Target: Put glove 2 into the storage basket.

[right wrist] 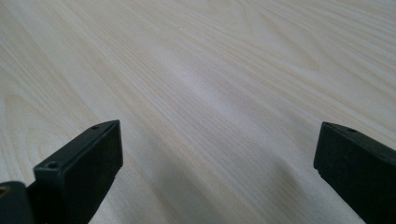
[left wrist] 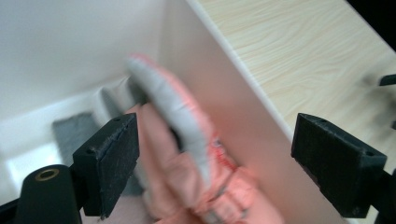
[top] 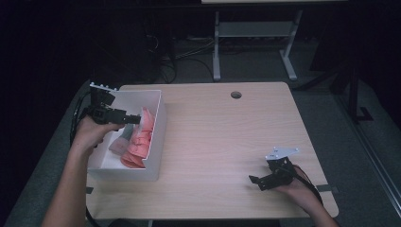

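The right gripper [top: 257, 181] is sitting low on the wooden table [top: 227, 142], near the front right corner, with a hand [top: 300, 189] wrapped around it. Its jaws are standing wide apart, and nothing is sitting between them but bare wood [right wrist: 205, 102]. Farther in and over on the left side, the left gripper [top: 135, 119] is hanging above a white box [top: 153, 142] that is sitting on the table's left edge. The left hand [top: 90, 132] is holding it over the box. Its jaws are also standing wide apart and are gripping nothing. Inside the box a pink and grey glove [left wrist: 187, 154] is lying right against the box's right wall, below the open jaws and not touching them. More pink cloth [top: 139, 142] is lying along that same wall. A small grey piece [left wrist: 74, 128] is lying on the box floor, farther back.
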